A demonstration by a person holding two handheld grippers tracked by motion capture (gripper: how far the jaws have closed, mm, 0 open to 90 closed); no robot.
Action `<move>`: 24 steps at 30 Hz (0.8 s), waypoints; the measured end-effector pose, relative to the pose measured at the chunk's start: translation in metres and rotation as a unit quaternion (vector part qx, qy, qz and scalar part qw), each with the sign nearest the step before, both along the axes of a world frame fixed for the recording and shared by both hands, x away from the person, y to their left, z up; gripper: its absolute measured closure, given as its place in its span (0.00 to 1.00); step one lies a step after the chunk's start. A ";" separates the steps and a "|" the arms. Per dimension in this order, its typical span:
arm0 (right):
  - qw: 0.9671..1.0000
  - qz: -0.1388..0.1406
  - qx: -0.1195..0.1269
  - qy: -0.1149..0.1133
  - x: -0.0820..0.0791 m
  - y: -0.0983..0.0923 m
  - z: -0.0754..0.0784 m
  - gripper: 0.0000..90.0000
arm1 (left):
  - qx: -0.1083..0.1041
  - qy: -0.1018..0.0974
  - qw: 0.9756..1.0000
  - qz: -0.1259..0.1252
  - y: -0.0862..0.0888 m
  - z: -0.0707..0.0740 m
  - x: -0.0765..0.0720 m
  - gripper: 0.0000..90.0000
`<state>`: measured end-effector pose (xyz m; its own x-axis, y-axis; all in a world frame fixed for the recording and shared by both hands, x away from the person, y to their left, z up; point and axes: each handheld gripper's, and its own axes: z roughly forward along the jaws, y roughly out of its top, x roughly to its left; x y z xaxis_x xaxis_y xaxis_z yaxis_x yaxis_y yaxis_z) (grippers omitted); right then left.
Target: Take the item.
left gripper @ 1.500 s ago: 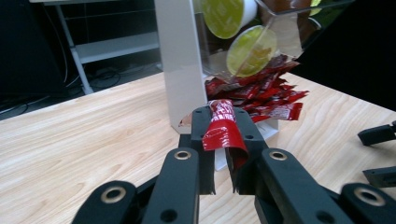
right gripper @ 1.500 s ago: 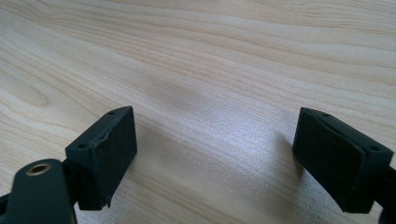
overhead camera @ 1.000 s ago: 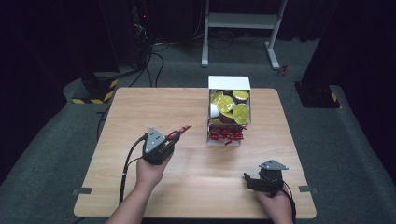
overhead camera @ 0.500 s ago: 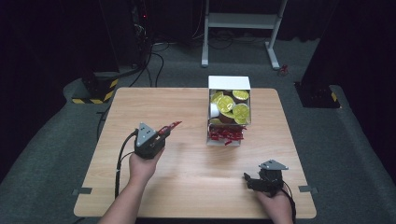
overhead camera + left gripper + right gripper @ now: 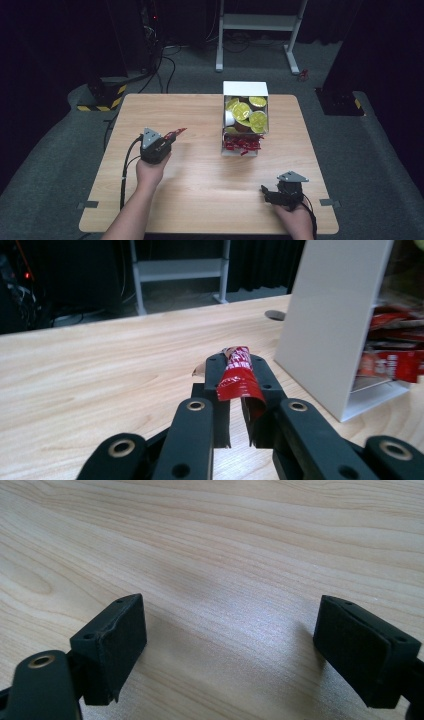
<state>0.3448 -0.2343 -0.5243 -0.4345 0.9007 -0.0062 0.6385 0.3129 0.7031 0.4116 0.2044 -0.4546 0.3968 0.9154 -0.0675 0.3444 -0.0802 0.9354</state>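
- The left gripper [image 5: 167, 138] is hovering over the left half of the counter [image 5: 200, 195], its fingers [image 5: 220, 390] clamping a red sachet [image 5: 239, 377] between them.
- The red sachet is sticking out past the fingertips toward the white box [image 5: 245, 90], well apart from it in the high view.
- The white box is standing on the far right part of the counter, holding gold-lidded cups [image 5: 250, 112] in its upper part and more red sachets [image 5: 242, 145] at its near end.
- The right gripper [image 5: 272, 192] is resting low over the near right corner of the counter, its fingers [image 5: 112, 640] standing wide apart with only bare wood between them.
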 end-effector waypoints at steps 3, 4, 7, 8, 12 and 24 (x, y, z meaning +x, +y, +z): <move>1.000 0.001 0.001 0.001 0.000 0.000 0.000 0.15 | 0.002 0.002 1.000 0.006 0.000 -0.004 0.005 0.91; 1.000 0.000 0.000 0.000 0.000 0.000 0.000 0.15 | 0.004 0.004 1.000 0.008 0.001 -0.005 0.007 0.91; 1.000 0.001 0.000 -0.001 0.000 0.000 0.000 0.15 | 0.007 0.016 1.000 0.010 0.000 -0.010 0.013 0.91; 1.000 -0.001 0.001 0.000 0.000 0.000 0.000 0.15 | 0.011 0.019 1.000 0.012 0.000 -0.011 0.014 0.91; 1.000 0.000 0.000 0.000 0.000 0.000 0.000 0.15 | 0.021 0.023 0.999 0.016 -0.003 -0.016 0.019 0.91; 1.000 0.001 0.000 -0.001 0.000 0.000 0.000 0.15 | 0.044 0.052 0.998 0.015 -0.016 -0.038 0.033 0.91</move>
<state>0.3450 -0.2344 -0.5243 -0.4369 0.8995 -0.0072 0.6369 0.3150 0.7036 0.4449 0.1882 -0.4928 0.3633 0.9313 -0.0256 0.4431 -0.1485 0.8841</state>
